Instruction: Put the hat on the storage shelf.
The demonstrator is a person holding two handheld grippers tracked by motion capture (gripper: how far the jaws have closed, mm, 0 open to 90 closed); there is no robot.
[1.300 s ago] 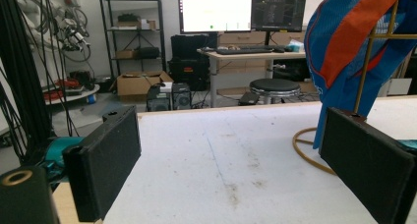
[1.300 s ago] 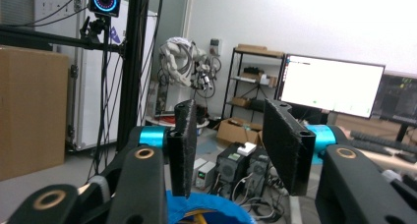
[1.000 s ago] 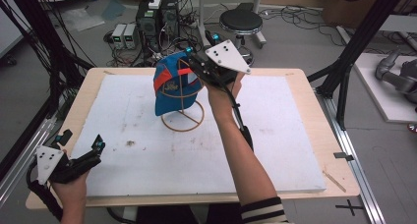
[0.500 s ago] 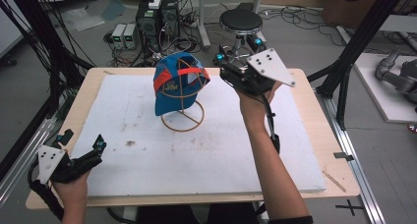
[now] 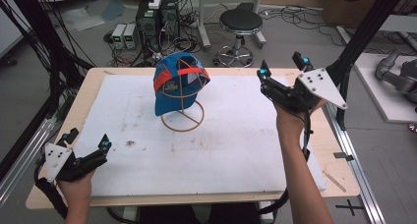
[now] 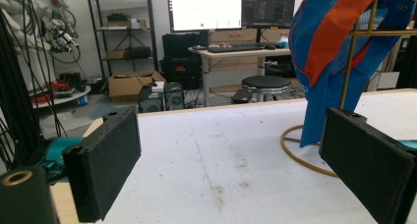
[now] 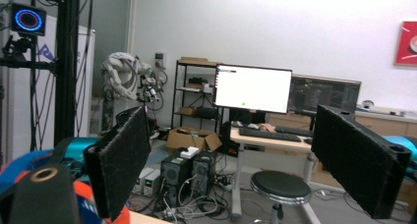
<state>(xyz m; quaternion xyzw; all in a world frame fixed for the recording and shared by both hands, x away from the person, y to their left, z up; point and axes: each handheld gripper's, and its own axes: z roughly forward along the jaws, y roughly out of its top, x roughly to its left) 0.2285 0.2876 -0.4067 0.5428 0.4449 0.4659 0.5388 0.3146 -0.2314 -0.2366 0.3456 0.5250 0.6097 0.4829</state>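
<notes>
Two grippers are in my hands, and neither holds anything. Nearest to me, my left gripper (image 5: pixel 83 148) rests low at the near left corner of the table (image 5: pixel 295 177), jaws spread wide with nothing between them; in the left gripper view the two black pads (image 6: pixel 103 167) stand well apart, framing bare white table surface marked with a few brown stains (image 6: pixel 216 189). Farther out, past the middle of the table, a blue cap with an orange band (image 5: pixel 174 84) sits on a gold wire stand (image 5: pixel 184 117), whose ring base rests flat on the white surface. The cap hangs over the top of the stand, upright, and touches neither gripper. In the left gripper view the cap (image 6: pixel 339 47) appears at upper right, beyond the right pad. My right gripper (image 5: pixel 283 71) is raised above the far right part of the table, well to the right of the cap, jaws open and empty, aimed past the table edge. Its own view looks out at a black stool (image 7: pixel 280 187), a desk with a lit monitor (image 7: pixel 253 89), and shelving (image 7: pixel 194 94) against the far wall.
</notes>
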